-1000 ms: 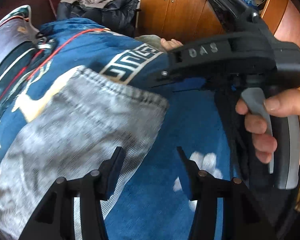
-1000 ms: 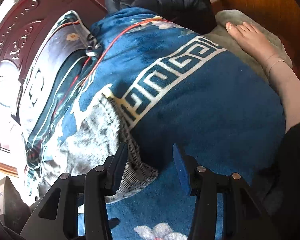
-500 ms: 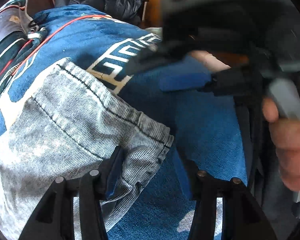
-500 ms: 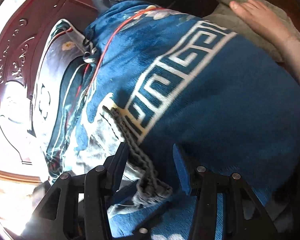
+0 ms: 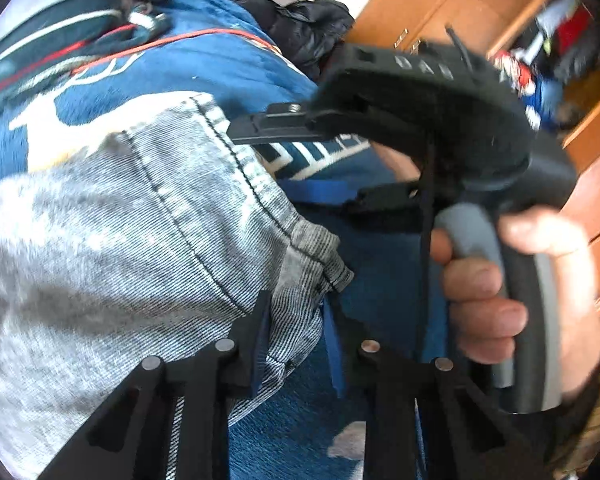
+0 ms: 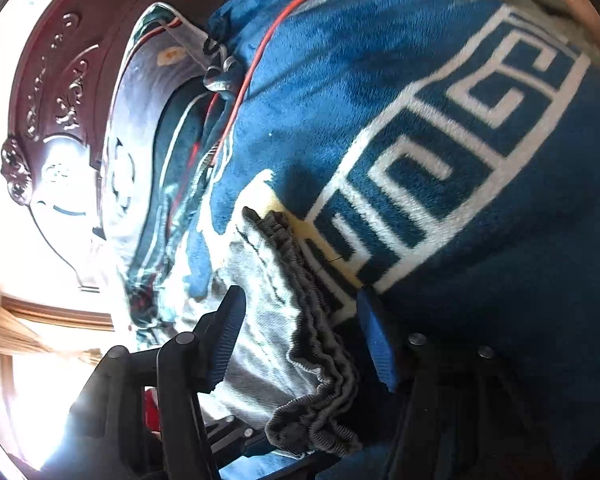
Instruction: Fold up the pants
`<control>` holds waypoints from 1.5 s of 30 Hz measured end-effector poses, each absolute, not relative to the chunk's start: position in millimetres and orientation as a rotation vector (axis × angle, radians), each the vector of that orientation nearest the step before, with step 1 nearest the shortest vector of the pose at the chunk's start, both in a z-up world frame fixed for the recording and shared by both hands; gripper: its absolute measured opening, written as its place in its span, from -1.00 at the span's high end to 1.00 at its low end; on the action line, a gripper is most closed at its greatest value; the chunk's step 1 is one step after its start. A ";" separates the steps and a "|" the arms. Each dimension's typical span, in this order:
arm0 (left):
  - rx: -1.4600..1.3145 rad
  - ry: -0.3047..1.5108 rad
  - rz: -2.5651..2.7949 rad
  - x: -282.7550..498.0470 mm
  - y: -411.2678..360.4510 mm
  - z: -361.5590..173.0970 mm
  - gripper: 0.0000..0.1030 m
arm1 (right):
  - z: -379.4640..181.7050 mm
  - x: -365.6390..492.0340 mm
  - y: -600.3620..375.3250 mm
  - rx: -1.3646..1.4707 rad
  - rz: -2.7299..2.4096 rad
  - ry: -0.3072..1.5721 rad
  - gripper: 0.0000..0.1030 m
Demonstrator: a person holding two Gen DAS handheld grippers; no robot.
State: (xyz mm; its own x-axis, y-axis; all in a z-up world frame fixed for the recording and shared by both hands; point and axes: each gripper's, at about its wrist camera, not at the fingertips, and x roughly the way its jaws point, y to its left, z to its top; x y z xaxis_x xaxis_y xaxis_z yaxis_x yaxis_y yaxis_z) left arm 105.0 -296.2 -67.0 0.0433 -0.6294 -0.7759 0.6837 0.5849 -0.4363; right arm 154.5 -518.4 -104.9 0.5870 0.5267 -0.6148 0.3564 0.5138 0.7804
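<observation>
Faded grey-washed denim pants (image 5: 112, 240) lie flat on a blue plush blanket with a white key-pattern border (image 6: 440, 184), spread over the bed. The ribbed grey waistband (image 6: 320, 344) is at the near end, running toward the far left in the right wrist view.

Left tool (image 5: 296, 344): jaws narrowing and closing, the near corner of the denim sits between them. Pads look on or almost on the cloth; blur makes firm contact hard to confirm.

Right tool (image 6: 300, 336): jaws at middle width and opening, straddling the waistband. The ribbed edge runs up between the pads, neither pad presses it. Not holding.

In the left wrist view the right tool's body sits just right of the denim edge, a hand (image 5: 512, 292) on its grey trigger.

Step in hand, by my read: pinch both waistband corners to lift for the first fold.

How to do it well:
- Right tool: drop lower so the pads bracket the whole ribbed band, then close. Catch both layers, not just the top one.
- Keep the lower pad off the blanket pile, or the blanket lifts too.
- Match grip depth on both sides so the edge rises level.
- Lift only once both tools are clamped.
</observation>
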 end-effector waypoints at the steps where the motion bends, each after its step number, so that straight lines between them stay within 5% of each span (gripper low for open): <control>1: 0.029 1.159 -1.009 106.9 -292.6 -66.0 0.47 | -106.4 154.5 -518.1 1.091 0.143 0.990 -0.10; 6: -0.051 1.157 -1.030 115.5 -275.7 -59.3 0.47 | -108.5 150.5 -514.1 1.103 0.149 1.011 0.05; 13: -0.102 1.145 -1.034 116.9 -277.0 -49.5 0.47 | -107.1 148.7 -505.6 1.055 0.110 1.046 0.67; 33: -0.265 0.946 -0.981 110.4 -180.6 20.4 0.59 | 26.4 181.6 -386.7 0.710 0.240 0.885 0.72; 45: -0.387 0.971 -0.805 118.0 -77.8 -19.5 0.60 | 1.5 223.5 -248.9 0.530 0.392 1.032 0.72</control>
State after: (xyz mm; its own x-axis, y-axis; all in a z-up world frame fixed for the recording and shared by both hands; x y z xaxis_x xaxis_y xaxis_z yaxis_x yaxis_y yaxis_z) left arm 118.0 -77.8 -19.6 0.3134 -0.7533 -0.5782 0.4288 0.6555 -0.6217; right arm 223.5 -248.9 1.5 0.4628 0.5421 -0.7014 -0.0601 0.8086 0.5853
